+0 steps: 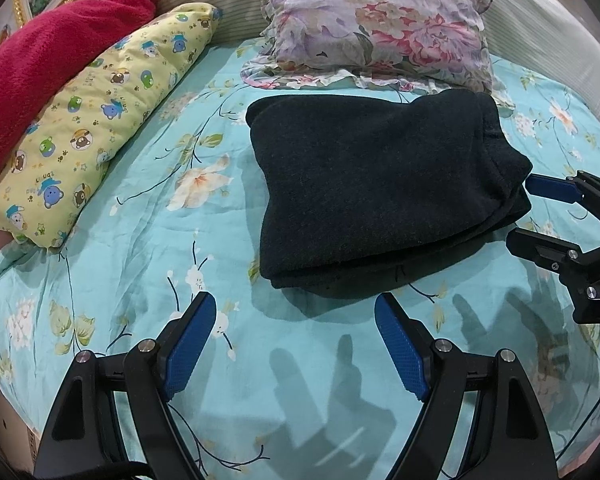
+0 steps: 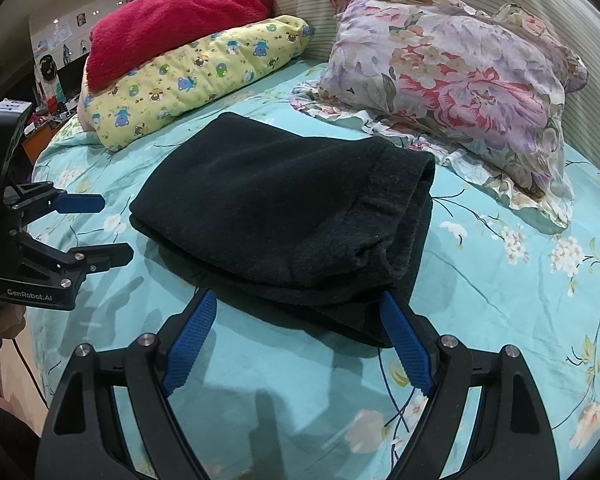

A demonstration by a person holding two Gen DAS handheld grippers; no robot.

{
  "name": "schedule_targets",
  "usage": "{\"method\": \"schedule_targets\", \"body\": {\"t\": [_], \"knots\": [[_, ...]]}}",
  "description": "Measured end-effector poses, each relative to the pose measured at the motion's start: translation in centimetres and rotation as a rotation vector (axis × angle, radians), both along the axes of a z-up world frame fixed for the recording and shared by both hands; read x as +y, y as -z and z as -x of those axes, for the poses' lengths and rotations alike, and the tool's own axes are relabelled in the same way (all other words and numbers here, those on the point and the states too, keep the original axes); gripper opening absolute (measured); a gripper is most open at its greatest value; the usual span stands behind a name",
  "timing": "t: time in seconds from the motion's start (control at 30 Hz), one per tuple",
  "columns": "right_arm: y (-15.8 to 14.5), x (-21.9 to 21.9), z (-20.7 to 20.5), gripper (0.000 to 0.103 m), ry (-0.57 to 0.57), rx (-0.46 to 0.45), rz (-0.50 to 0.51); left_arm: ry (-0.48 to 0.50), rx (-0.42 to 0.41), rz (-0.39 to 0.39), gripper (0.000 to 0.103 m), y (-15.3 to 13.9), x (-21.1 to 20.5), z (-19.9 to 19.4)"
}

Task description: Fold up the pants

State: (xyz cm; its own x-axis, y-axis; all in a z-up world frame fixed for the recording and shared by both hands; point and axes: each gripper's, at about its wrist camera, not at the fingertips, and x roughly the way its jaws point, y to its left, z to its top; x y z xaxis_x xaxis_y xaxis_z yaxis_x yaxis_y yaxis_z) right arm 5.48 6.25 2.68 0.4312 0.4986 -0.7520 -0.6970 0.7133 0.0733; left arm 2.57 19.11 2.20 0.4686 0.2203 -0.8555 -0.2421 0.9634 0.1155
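Folded pants on the bed, both grippers empty and clear of the cloth.

The dark pants [image 1: 380,196] lie in a compact, layered stack on the teal floral bedsheet [image 1: 140,240], just in front of the floral pillow [image 1: 376,28]; waistband edges show on the stack's right side. Left gripper [image 1: 296,344] hangs above the sheet near the stack's front edge, jaws spread wide, nothing between them. Right gripper [image 2: 296,340] also gapes wide and grips nothing; its blue pads sit just at the stack's front hem, contact not clear. Judgement: fold looks finished or nearly so, with the grippers released so the stack keeps its shape. Yellow bear-print cushion [image 1: 100,120] and red blanket [image 1: 48,56] lie well apart at the left.
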Motion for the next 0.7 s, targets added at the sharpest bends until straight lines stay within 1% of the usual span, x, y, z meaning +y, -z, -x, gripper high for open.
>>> {"method": "schedule_targets", "body": {"t": [0.7], "knots": [[0.3, -0.4, -1.2, 0.084, 0.018, 0.011, -0.003, -0.005, -0.004, 0.003, 0.082, -0.1, 0.3, -0.8]]}}
